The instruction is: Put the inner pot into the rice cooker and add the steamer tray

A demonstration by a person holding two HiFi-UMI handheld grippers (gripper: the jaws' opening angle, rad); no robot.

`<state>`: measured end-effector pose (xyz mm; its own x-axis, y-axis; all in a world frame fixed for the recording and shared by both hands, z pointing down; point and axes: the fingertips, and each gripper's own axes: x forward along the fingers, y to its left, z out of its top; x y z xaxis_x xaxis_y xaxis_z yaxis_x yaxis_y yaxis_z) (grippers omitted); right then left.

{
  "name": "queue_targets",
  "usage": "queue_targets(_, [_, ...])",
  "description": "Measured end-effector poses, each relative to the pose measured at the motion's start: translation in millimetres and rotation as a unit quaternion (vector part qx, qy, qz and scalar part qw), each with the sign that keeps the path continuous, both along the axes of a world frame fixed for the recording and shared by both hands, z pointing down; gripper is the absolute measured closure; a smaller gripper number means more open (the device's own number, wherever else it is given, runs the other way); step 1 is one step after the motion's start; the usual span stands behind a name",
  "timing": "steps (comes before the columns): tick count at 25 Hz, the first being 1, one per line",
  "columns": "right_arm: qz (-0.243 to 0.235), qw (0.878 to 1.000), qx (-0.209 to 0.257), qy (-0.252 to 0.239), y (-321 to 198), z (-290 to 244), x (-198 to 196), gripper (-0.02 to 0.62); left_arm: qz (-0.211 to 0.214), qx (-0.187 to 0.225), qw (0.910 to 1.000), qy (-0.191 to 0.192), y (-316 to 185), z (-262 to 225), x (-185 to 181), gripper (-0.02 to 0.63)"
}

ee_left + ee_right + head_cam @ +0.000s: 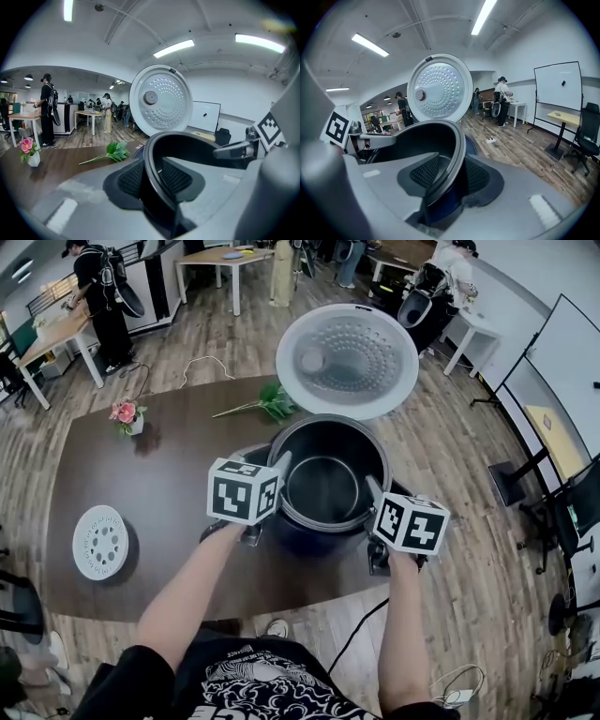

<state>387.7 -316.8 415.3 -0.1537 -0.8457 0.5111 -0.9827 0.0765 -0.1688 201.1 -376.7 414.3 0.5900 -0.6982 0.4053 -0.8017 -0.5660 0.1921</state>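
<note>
Now the inner pot (328, 488) sits down inside the rice cooker (309, 538), in the middle of the dark brown counter (169, 493). The pot is black and has nothing in it.

The left gripper (280, 470) is at the pot's left side. Its jaws are almost closed. The thin rim of the pot (197, 143) goes between them, and both pads look tight against it. The right gripper (373, 491) is at the pot's right side. Its jaws are a little way apart. The rim (426, 136) stands between them too, but a thin dark gap shows at the outer pad, so they do not squeeze it.

The cooker's round white lid (347, 360) stands open behind the pot. It has many small bumps and one knob on it. It does not get in the way.

The steamer tray (99, 541) is a white round thing with holes. It lies flat on the counter, far off to the left, well apart from the cooker.

A pink flower in a small white vase (127, 414) stands near the counter's far left edge. A green leafy sprig (267, 404) lies just behind the cooker. A black cable (361, 624) hangs down from the counter's near edge.

Other people stand at tables far back in the room, and a whiteboard (572, 362) stands on the right.
</note>
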Motion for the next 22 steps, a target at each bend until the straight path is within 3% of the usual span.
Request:
queue_targets(8, [0.005,1.0,0.0,0.011,0.3,-1.1,1.1,0.436,0.0,0.003,0.9999,-0.011,-0.2,2.0,-0.1,0.486])
queue_targets(15, [0.005,0.995,0.008,0.102,-1.2,1.5,5.1,0.425,-0.001,0.014,0.9993,-0.034,0.0,5.6,0.8,0.466])
queue_targets(22, [-0.002,0.996,0.035,0.081,0.6,-14.9,1.1,0.425,-0.004,0.021,0.9994,-0.028,3.4,-2.4,-6.7,0.466])
